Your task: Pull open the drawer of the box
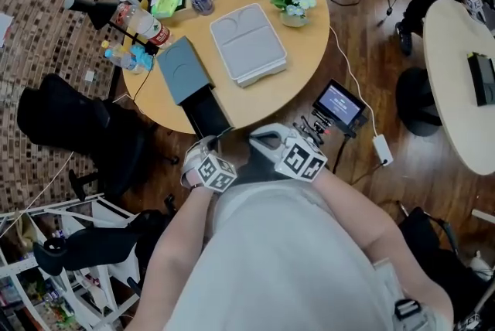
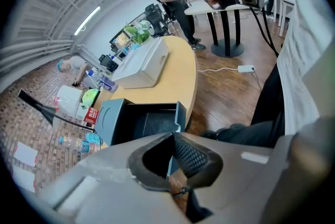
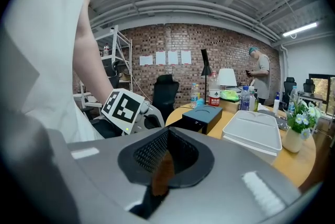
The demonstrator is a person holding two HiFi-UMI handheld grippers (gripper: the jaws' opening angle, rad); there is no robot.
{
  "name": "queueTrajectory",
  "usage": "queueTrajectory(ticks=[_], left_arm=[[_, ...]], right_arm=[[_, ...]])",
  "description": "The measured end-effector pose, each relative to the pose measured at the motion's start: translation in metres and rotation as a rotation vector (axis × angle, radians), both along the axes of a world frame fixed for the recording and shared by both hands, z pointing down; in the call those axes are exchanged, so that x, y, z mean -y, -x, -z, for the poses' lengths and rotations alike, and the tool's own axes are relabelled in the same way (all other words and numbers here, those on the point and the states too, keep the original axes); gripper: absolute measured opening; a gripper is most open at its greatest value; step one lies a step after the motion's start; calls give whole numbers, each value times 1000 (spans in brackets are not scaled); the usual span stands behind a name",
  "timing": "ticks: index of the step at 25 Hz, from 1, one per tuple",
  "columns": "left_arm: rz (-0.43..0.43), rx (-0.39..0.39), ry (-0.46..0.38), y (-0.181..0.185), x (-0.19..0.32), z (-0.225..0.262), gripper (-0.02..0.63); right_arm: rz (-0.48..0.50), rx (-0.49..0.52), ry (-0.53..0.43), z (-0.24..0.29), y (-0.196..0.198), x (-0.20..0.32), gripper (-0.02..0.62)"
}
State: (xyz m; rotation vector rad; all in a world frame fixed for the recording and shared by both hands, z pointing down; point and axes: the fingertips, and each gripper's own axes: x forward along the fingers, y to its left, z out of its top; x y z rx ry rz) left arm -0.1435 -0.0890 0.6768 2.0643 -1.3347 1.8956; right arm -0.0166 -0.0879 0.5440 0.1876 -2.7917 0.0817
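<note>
The left gripper (image 2: 172, 136) and right gripper (image 3: 167, 131) are both sitting closed, gripping nothing. The drawer (image 2: 152, 119) is hanging out of the box (image 2: 107, 118), near end hiding behind the left jaws.

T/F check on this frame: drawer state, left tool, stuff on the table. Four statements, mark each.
1. The box has its drawer pulled out. True.
2. The left tool grips the drawer front. False: it is shut on nothing, away from the drawer.
3. A grey tray lies on the round table beside the box. True.
4. The flower pot stands on the floor. False: it stands on the table.
</note>
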Motion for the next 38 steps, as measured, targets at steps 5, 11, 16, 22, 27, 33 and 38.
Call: queueTrajectory(ticks=[5, 11, 16, 22, 27, 33, 38], left_arm=[[16, -95, -80, -13, -14, 34, 6], [76, -317, -96, -34, -45, 47, 6], [131, -474, -82, -51, -76, 39, 6], [175, -580, -75, -37, -116, 38, 6], [200, -753, -141, -47, -147, 66, 6], [221, -892, -243, -43, -179, 102, 6], [226, -947, -327, -30, -197, 134, 6]], right_arm=[[17, 8, -2, 2, 0, -5, 2], [45, 5, 38, 1, -6, -21, 3], [69, 28, 71, 0, -11, -37, 3], [36, 19, 70, 3, -2, -66, 3], [46, -3, 39, 12, -4, -102, 3], [16, 6, 35, 29, 3, -147, 3], [15, 11, 27, 48, 14, -180, 3]])
